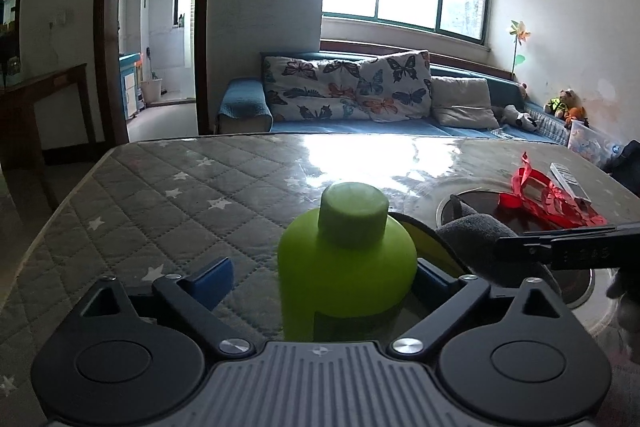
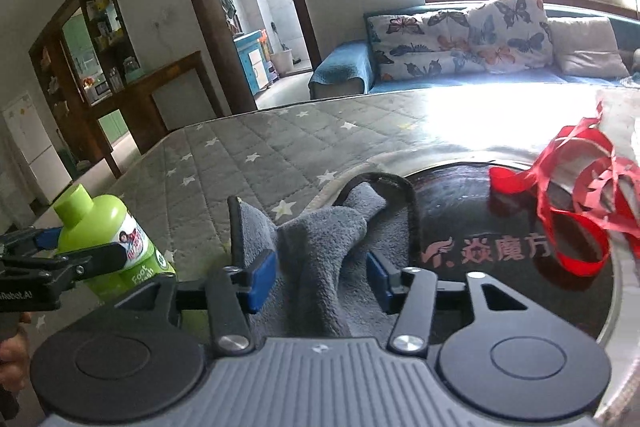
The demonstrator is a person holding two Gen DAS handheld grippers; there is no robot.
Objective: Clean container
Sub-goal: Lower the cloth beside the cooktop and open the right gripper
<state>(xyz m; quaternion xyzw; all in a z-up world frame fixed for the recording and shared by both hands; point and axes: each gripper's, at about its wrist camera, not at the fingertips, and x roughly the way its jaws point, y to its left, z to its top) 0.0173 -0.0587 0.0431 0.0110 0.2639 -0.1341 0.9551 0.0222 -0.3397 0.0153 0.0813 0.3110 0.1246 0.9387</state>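
Left tongs (image 1: 320,277) released, straddling lime-green plastic bottle (image 1: 346,263) on grey star-quilted desk (image 1: 160,195). Right tongs (image 2: 322,273) released around crumpled grey towel cloth (image 2: 316,247); red ribbon tangle (image 2: 572,195) at two o'clock.

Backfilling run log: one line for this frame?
left gripper: open around lime-green plastic bottle | right gripper: open, grey terry cloth between fingers | red ribbon on black cooktop

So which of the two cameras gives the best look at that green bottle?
The right wrist view: it shows the green bottle from the side, with cap, body and printed label. The left wrist view shows the same bottle very close between that gripper's open fingers, only cap and shoulder, no label.
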